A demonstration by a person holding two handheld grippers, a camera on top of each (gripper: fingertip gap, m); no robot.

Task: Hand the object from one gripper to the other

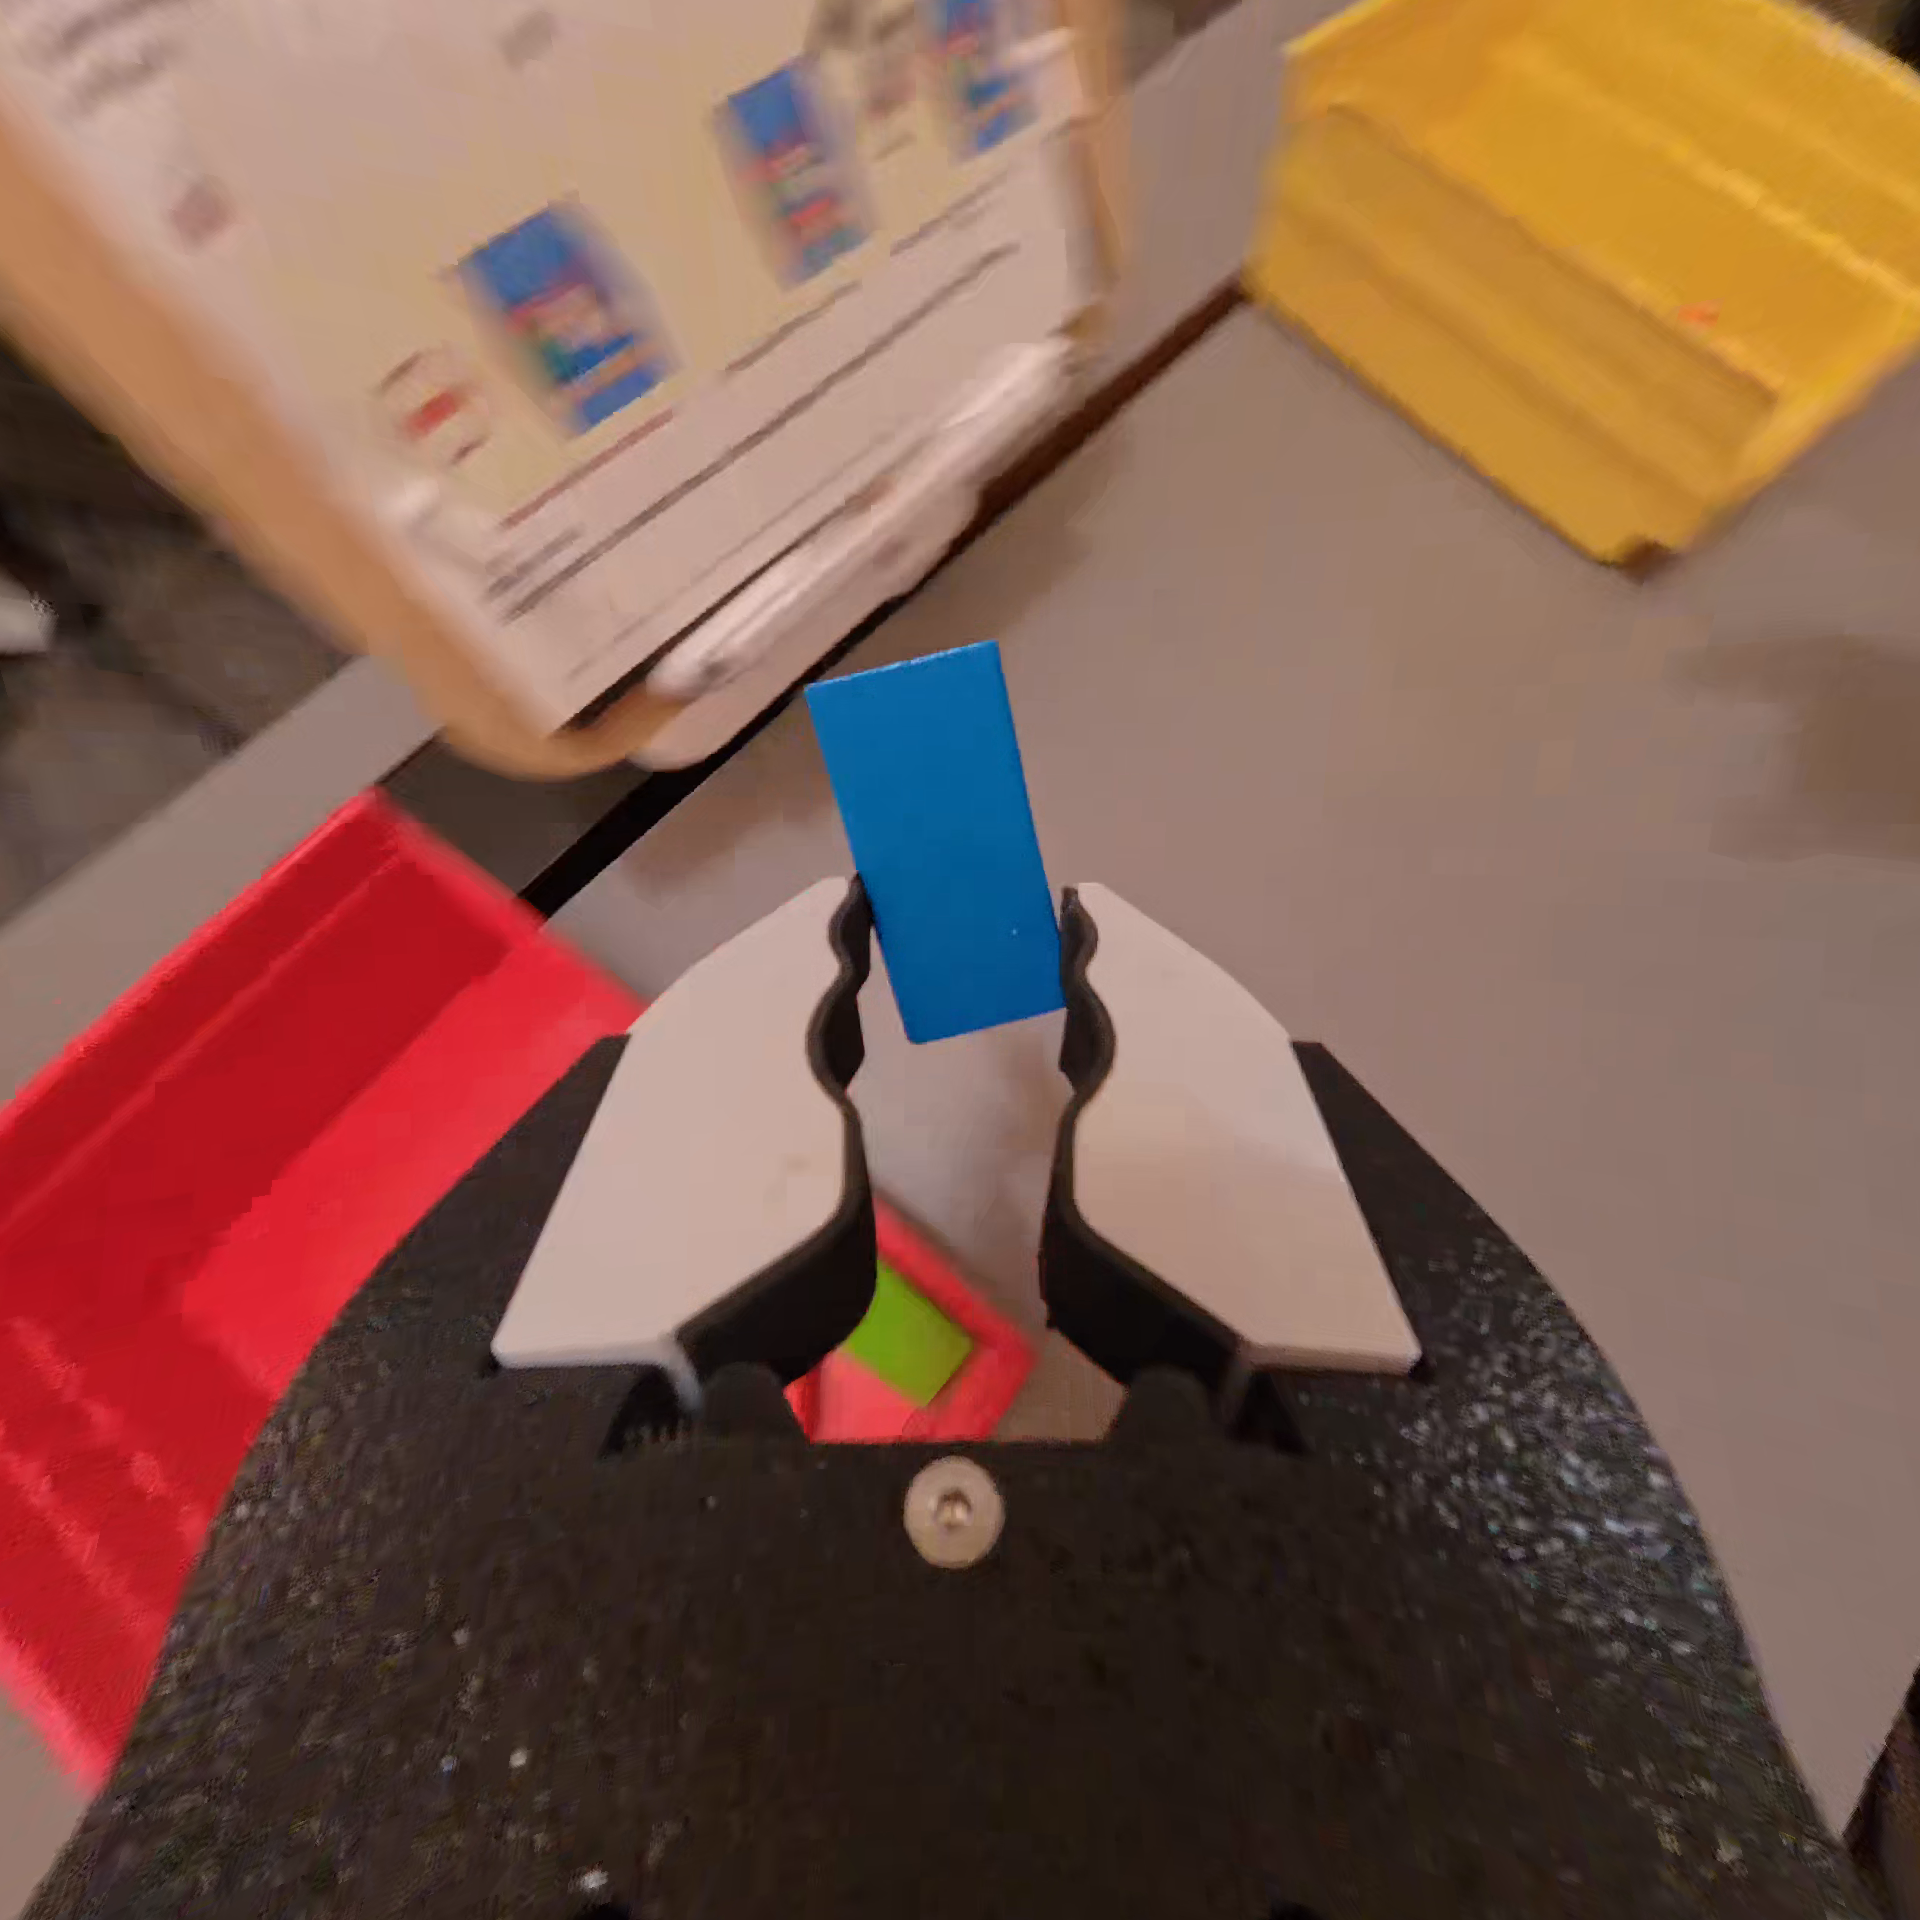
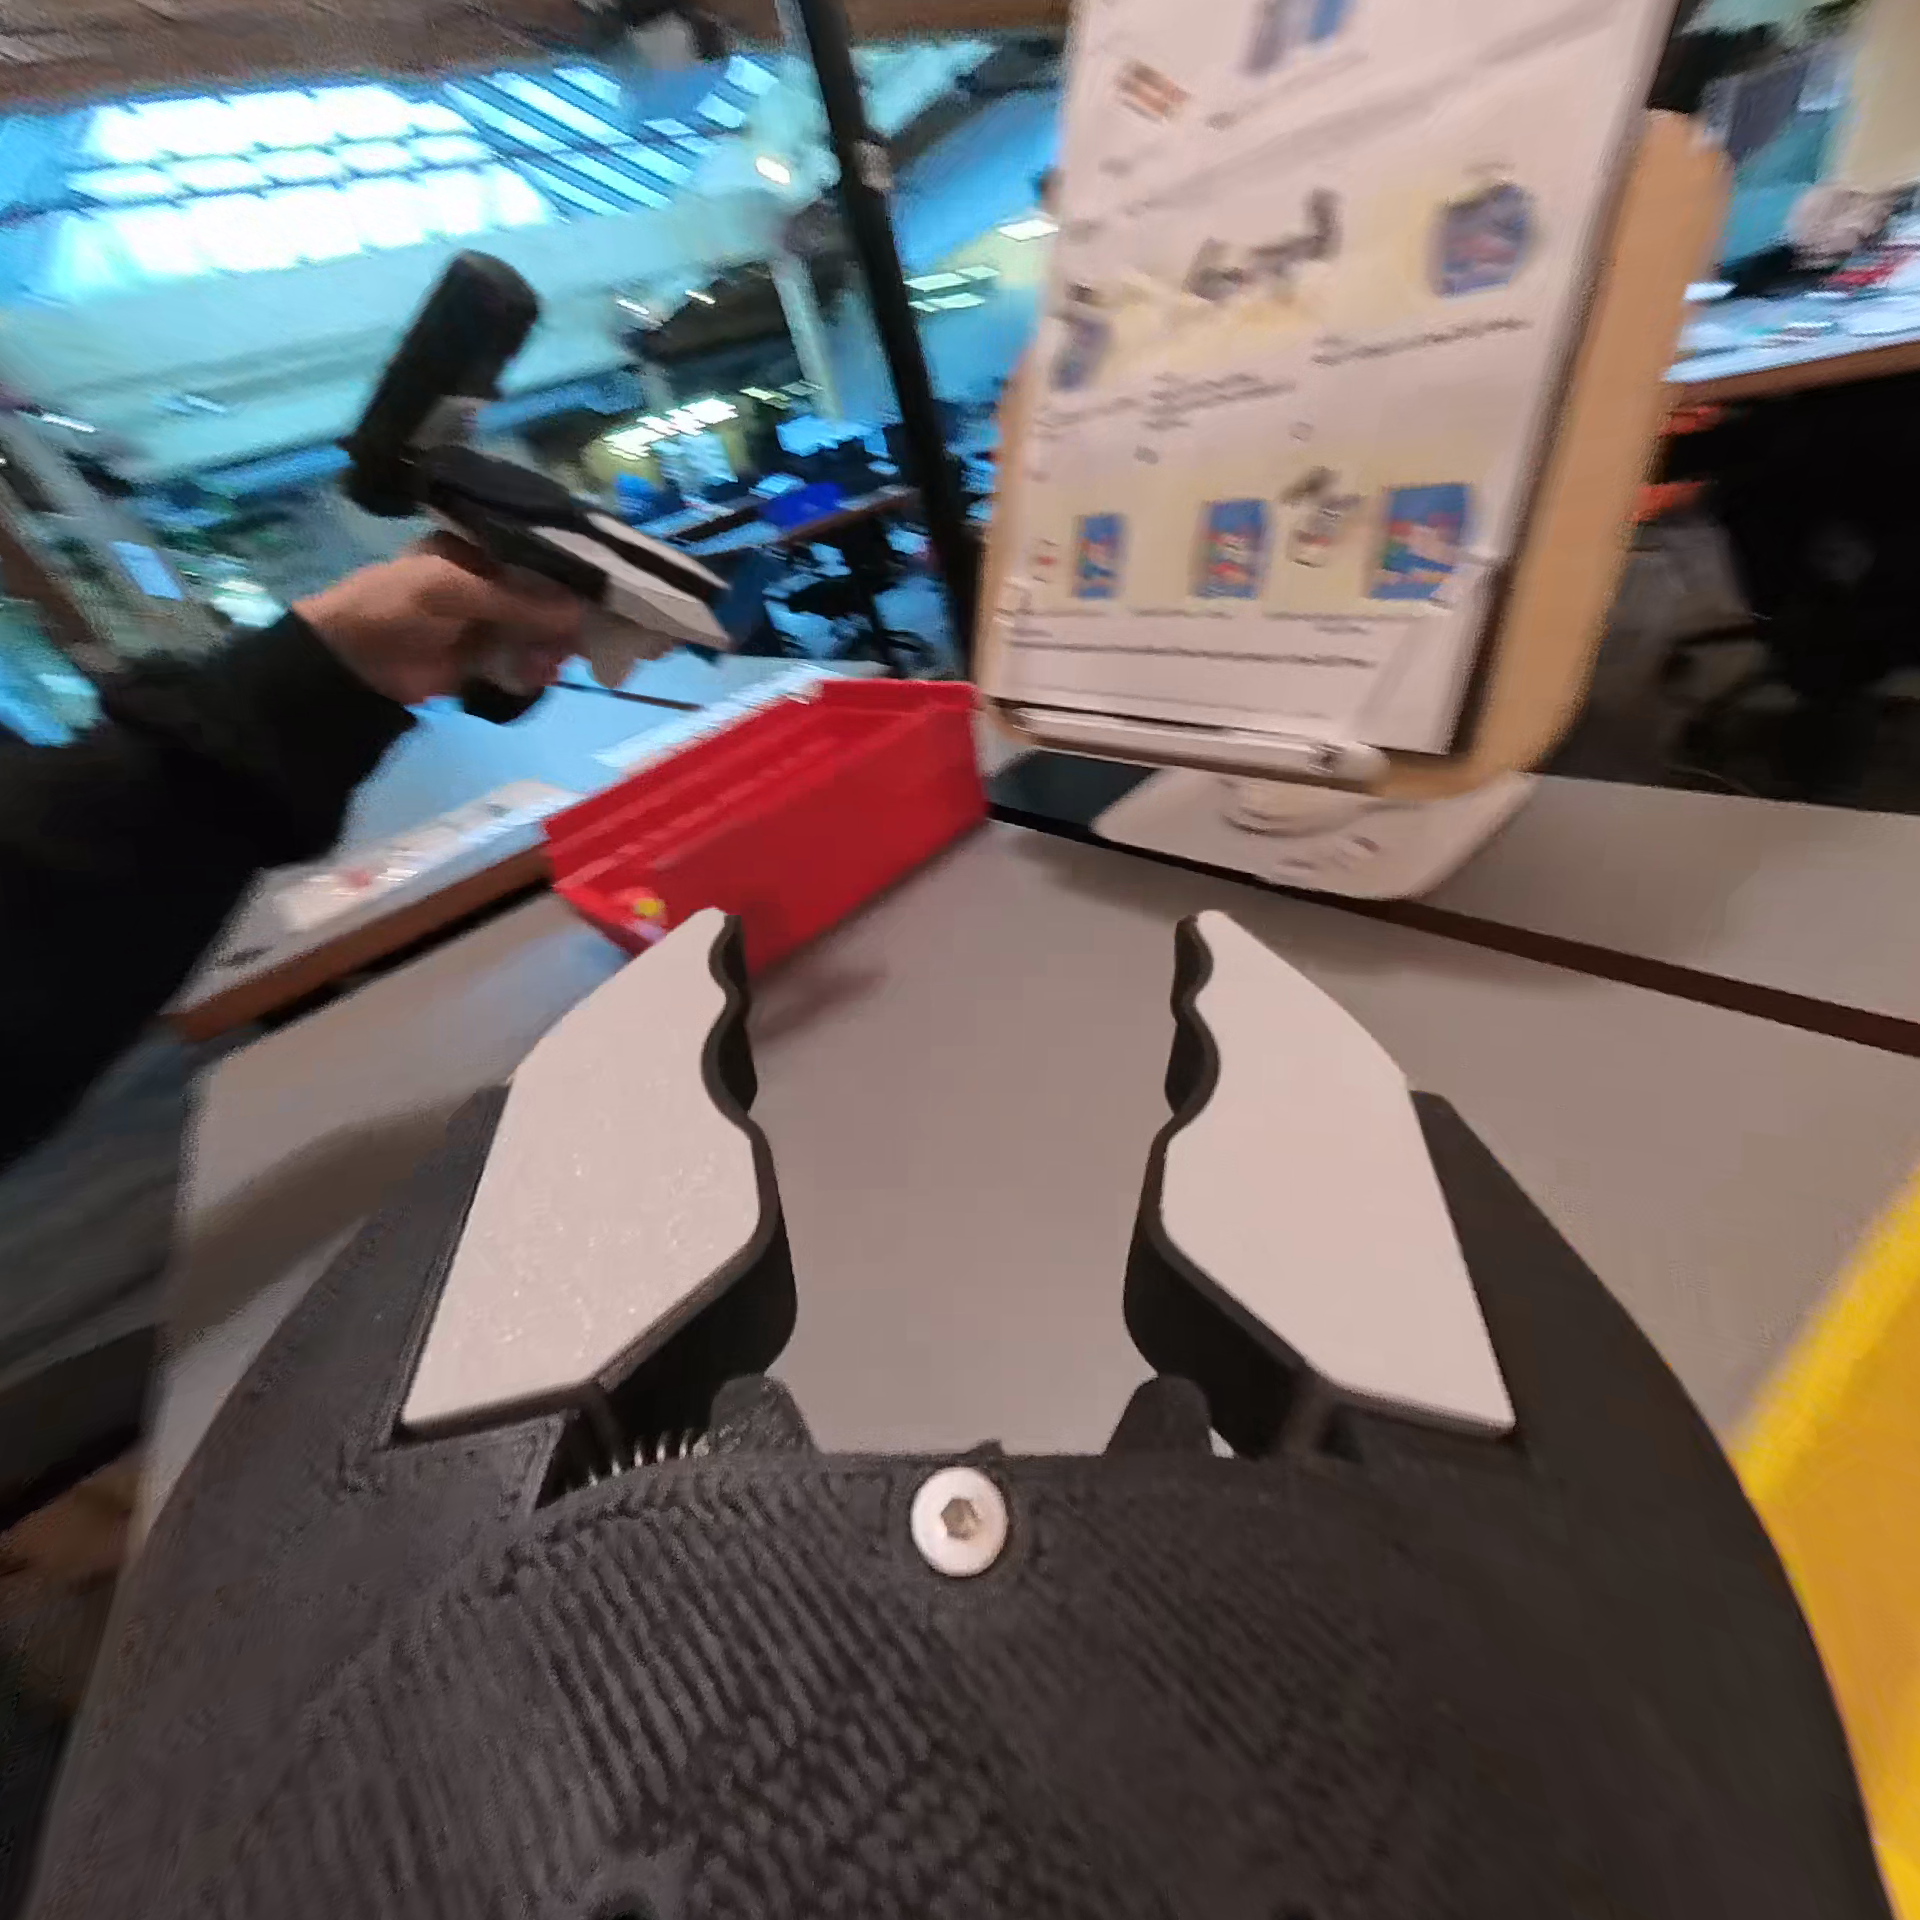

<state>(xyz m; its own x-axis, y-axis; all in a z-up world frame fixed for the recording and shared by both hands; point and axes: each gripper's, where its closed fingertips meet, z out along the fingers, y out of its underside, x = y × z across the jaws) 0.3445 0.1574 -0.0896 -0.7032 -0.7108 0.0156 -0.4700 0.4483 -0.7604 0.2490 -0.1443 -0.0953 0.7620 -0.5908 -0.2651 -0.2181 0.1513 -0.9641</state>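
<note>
The blue block (image 1: 940, 842) is clamped in the left gripper (image 1: 961, 914), long axis projecting forward; the right gripper (image 2: 956, 935) is held wide, empty, well apart.

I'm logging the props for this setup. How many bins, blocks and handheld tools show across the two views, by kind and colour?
Red bin: 1
Yellow bin: 1
Blue block, clamped in the left tool: 1
Green block, in the red bin: 1
Handheld tools, left and right: 2
Total: 6
</note>
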